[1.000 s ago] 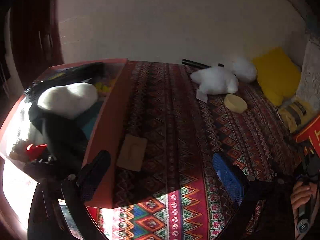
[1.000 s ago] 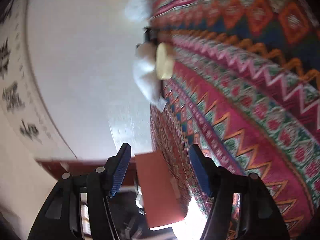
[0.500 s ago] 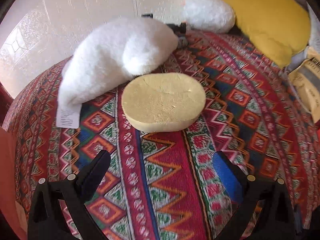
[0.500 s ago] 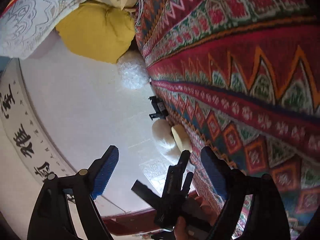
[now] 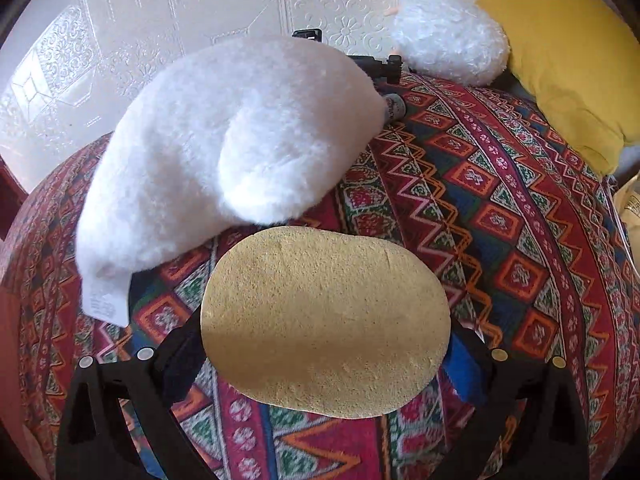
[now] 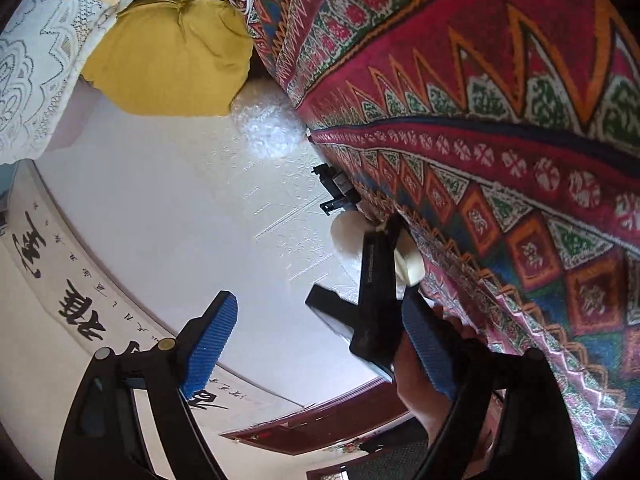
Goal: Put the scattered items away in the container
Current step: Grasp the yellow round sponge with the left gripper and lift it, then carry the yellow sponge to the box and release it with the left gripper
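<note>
A yellow oval sponge [image 5: 326, 320] lies on the patterned bedspread [image 5: 500, 216]. My left gripper [image 5: 324, 352] is open with one finger on each side of the sponge, near its sides; contact is unclear. A white plush toy [image 5: 224, 148] lies just behind the sponge, touching it. My right gripper [image 6: 316, 344] is open and empty, tilted sideways above the bed. It looks at the left gripper [image 6: 376, 280] and the sponge [image 6: 410, 262] from afar. The container is out of view.
A second fluffy white plush [image 5: 448, 36] and a yellow pillow [image 5: 572, 52] lie by the wall. A black object [image 5: 376, 66] lies behind the large plush. A white embossed wall [image 5: 160, 12] bounds the bed's far side.
My left gripper has swung from the orange box to the sponge and closed in until its fingers flank it. The right gripper has tilted and turned toward the left gripper.
</note>
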